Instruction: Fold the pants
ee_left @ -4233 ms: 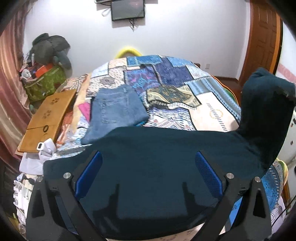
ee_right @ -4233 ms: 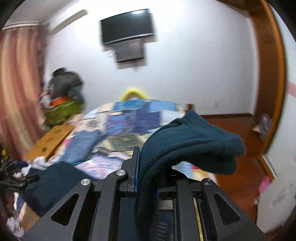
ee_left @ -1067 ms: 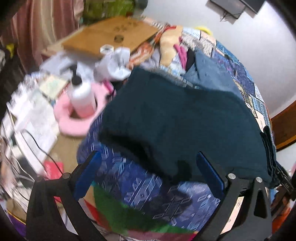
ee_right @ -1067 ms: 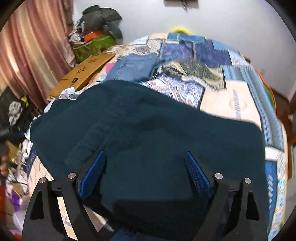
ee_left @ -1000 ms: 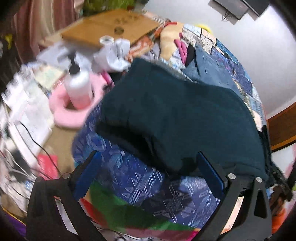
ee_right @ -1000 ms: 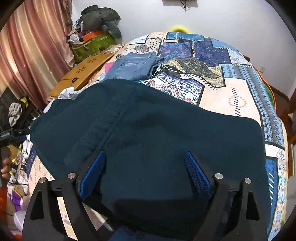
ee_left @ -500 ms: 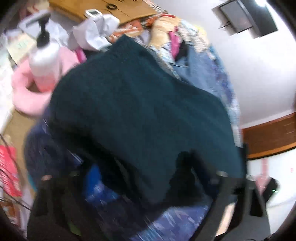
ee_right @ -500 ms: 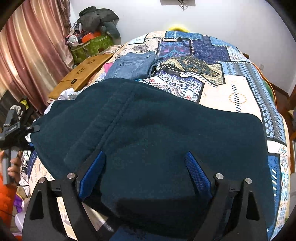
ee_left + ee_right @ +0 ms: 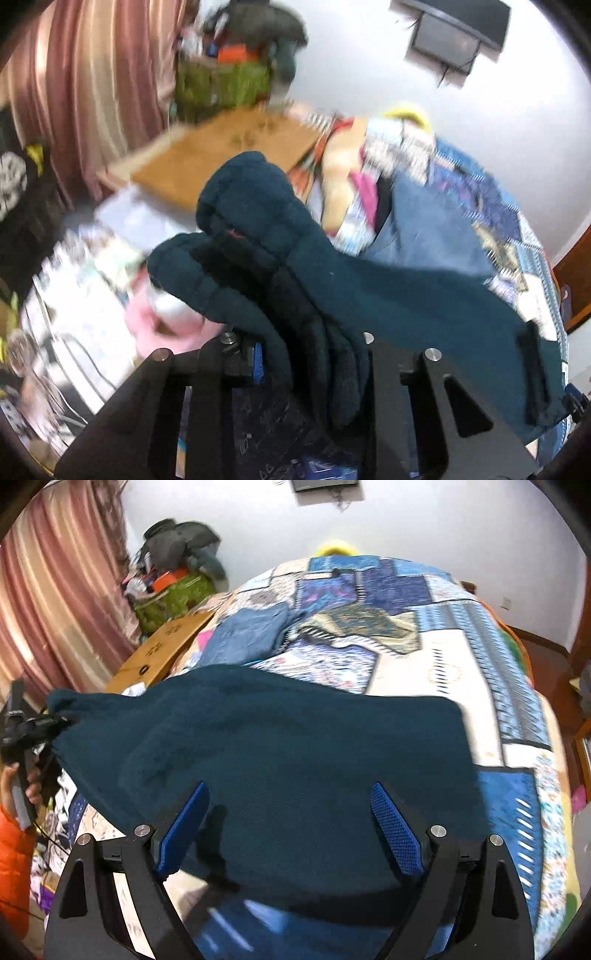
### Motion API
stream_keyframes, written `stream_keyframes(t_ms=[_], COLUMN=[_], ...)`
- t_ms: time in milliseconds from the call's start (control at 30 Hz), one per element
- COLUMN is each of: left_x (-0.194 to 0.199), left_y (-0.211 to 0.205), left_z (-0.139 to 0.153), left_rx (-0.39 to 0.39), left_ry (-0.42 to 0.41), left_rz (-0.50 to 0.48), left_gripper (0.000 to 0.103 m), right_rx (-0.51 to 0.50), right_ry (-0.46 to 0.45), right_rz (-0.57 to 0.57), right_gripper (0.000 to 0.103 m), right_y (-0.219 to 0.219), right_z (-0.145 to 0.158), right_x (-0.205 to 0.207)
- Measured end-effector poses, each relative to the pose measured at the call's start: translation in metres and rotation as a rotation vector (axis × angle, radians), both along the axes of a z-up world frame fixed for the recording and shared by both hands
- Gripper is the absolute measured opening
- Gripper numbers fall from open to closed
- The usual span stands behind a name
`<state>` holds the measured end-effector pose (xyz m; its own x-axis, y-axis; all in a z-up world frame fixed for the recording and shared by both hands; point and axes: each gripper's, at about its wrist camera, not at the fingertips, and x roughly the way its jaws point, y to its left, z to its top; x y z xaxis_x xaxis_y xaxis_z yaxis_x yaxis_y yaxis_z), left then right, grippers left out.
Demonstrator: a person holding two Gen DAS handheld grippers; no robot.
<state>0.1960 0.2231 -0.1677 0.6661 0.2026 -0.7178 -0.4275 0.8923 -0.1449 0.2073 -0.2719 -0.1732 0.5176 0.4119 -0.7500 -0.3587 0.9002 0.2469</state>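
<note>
Pants (image 9: 288, 753), dark teal, lie spread across the near end of the bed (image 9: 443, 657), directly ahead of the right gripper (image 9: 291, 823) and partly under its fingers. Right gripper: jaws wide apart, hovering over the cloth, holding nothing. Left gripper (image 9: 314, 354): jaws closed on a bunched end of the pants, which rises in thick folds above its fingers. Folded blue jeans (image 9: 247, 635) rest farther ahead, beyond the pants, beside a wooden board (image 9: 162, 653).

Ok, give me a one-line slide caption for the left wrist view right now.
Left gripper shut on a bunched end of the dark teal pants, lifting it above the patchwork bed.
</note>
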Motion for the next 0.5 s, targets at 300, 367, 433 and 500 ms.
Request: stream_keyframes(t_ms=[300,367,433,500], left_x=[0.023,0.038,0.055,0.067], left_y=[-0.103,-0.132,-0.167,-0.192], left_z=[0.096,0.108,0.116,0.119], left_rx=[0.116,0.094,0.061,0.024], left_ry=[-0.19,-0.209,-0.217,-0.216], left_rz=[-0.235,-0.306,-0.391,-0.459], left_gripper=[0.026,0.026,0.025,0.024], right_rx=[-0.015,-0.013,-0.007,0.011], right_ry=[0.044,0.032,0.026,0.031], right_rz=[-0.097,-0.088,-0.089,-0.084], right_gripper=[0.088,0.09,0.091,0.091], right_y=[-0.052,-0.05,-0.049,-0.052], right_z=[-0.023,-0.026,-0.028,-0.03], right_x=[-0.009,-0.011,-0.011,-0.01])
